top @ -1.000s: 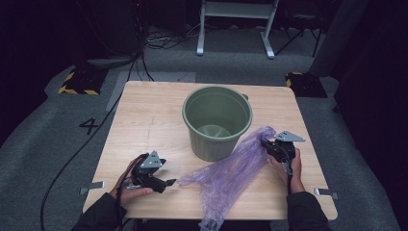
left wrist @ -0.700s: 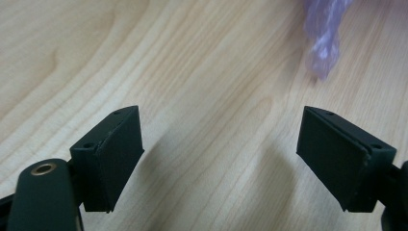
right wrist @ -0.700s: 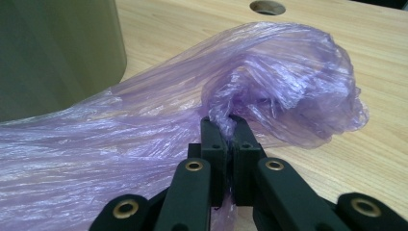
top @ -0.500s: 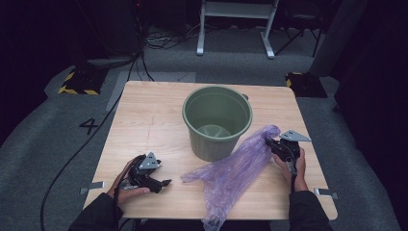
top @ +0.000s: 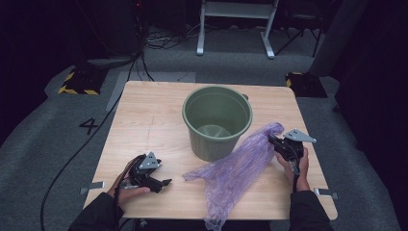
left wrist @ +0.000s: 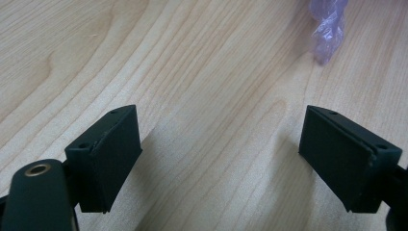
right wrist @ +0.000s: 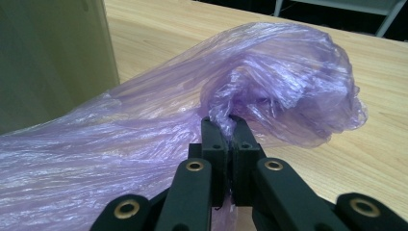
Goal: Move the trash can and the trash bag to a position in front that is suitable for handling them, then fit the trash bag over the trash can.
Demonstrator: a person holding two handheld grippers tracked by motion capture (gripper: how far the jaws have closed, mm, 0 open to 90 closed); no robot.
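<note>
My right gripper (top: pixel 278 144) is clamped on one end of the purple bag (top: pixel 235 166), just beside the green bucket (top: pixel 217 120) on its right side. From there the bag lies long across the table (top: pixel 144 120), slanting down to the near edge in front of the bucket. Its free corner points toward my left gripper (top: pixel 161 184), which rests near this corner with jaws apart and nothing between them. So I judge my left hand is the nearer one to take it.
</note>
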